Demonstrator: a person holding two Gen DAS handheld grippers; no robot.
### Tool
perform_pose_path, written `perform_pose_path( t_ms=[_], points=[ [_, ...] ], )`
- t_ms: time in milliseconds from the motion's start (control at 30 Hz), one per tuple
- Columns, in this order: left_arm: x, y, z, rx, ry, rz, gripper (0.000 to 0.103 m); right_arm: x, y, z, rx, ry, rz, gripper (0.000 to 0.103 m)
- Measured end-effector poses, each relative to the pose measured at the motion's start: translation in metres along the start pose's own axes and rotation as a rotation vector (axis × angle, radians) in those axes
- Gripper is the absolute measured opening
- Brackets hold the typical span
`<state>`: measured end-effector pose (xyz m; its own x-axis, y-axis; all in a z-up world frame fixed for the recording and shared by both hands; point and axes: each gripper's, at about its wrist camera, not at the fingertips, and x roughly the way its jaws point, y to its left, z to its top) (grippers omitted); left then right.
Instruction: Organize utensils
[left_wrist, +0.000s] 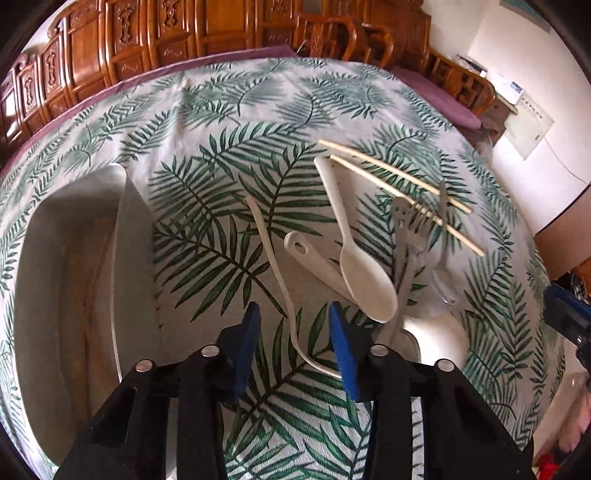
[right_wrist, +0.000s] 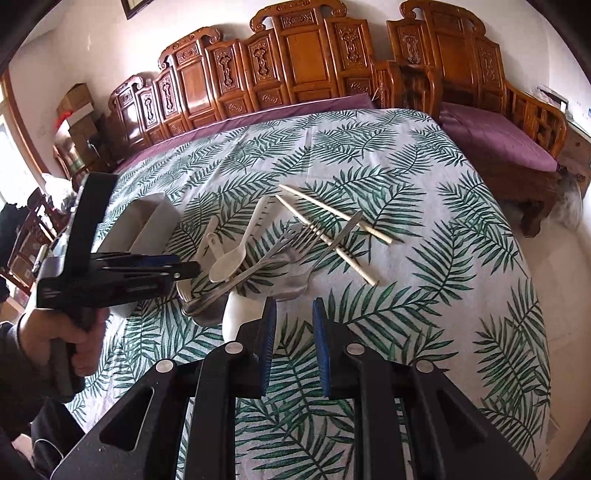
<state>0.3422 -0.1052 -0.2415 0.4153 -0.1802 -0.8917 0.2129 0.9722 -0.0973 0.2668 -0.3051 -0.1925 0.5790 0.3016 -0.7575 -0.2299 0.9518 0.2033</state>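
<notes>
A pile of utensils lies on the leaf-print tablecloth: a white spoon (left_wrist: 365, 273), a white flat scoop (left_wrist: 306, 254), two chopsticks (left_wrist: 399, 184), a metal fork (left_wrist: 410, 229) and a thin curved white handle (left_wrist: 275, 258). My left gripper (left_wrist: 294, 317) points down over that thin handle, which runs between its blue pads without either pad pressing on it. My right gripper (right_wrist: 294, 308) hovers near the pile's front edge with a narrow gap between its pads and nothing in it. From the right wrist view the left gripper (right_wrist: 188, 267) reaches in from the left, held by a hand (right_wrist: 74, 332).
A white oblong tray (left_wrist: 74, 258) stands left of the pile, also seen as the tray (right_wrist: 147, 221) behind the left gripper. Carved wooden benches (right_wrist: 295, 66) with purple cushions line the table's far side. Bare cloth (right_wrist: 424, 314) lies right of the pile.
</notes>
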Motion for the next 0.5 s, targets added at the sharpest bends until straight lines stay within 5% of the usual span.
perform_pose_path(
  t_ms=[67,267,333,500],
  points=[
    [0.004,0.001,0.001,-0.003,0.014,0.007,0.026,0.0,0.0,0.0,0.001,-0.002,0.005,0.022],
    [0.011,0.002,0.005,-0.005,0.016,0.021,0.023,0.0,-0.001,0.0,0.008,0.001,0.009,0.022],
    [0.011,0.003,0.006,-0.001,0.014,0.034,0.005,0.002,0.001,-0.002,0.004,0.006,0.008,0.022],
    [0.002,0.013,0.004,-0.02,-0.006,0.013,0.003,0.007,0.005,-0.003,-0.022,0.017,-0.011,0.022]
  ],
)
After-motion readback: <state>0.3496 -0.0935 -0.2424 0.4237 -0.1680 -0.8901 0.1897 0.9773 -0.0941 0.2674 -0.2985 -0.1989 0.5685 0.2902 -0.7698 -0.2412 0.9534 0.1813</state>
